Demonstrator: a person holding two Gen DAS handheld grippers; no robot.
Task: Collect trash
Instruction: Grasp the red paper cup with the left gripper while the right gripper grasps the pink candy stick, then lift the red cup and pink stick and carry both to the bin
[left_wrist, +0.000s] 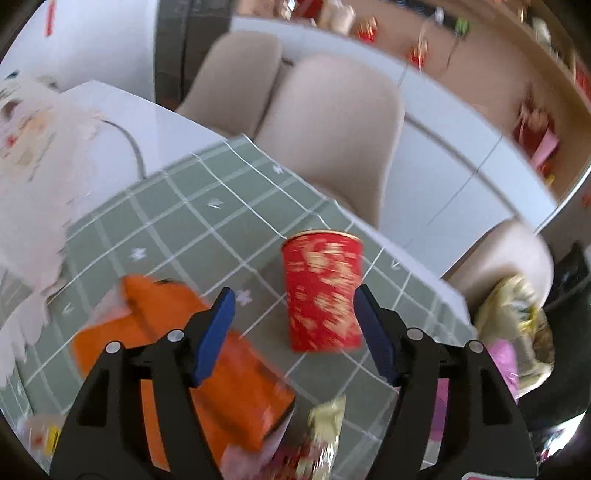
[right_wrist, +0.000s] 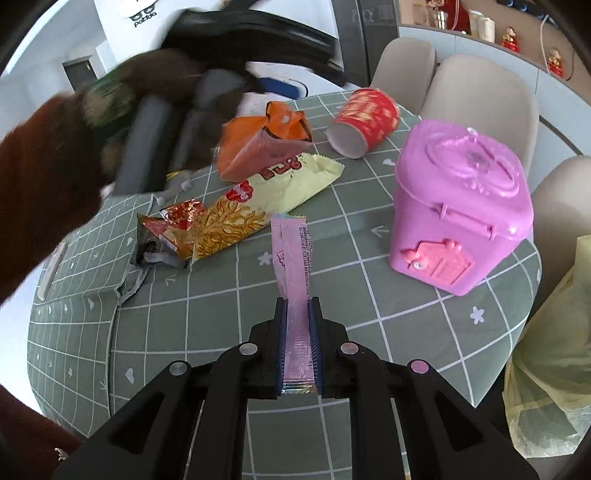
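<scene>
Sachet (right_wrist: 295, 295) clamped between right hand-held gripper (right_wrist: 297, 306) fingers, tip forward

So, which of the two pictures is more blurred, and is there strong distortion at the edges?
Left wrist view: motion blur throughout, smearing the red cup and orange packet; only the left gripper looks fairly sharp. Right wrist view: mostly crisp, the pink sachet and pink box are clear, but the sleeve at upper left is blurred. Both show fisheye bending, with the tablecloth grid curving near the dark corners.
</scene>
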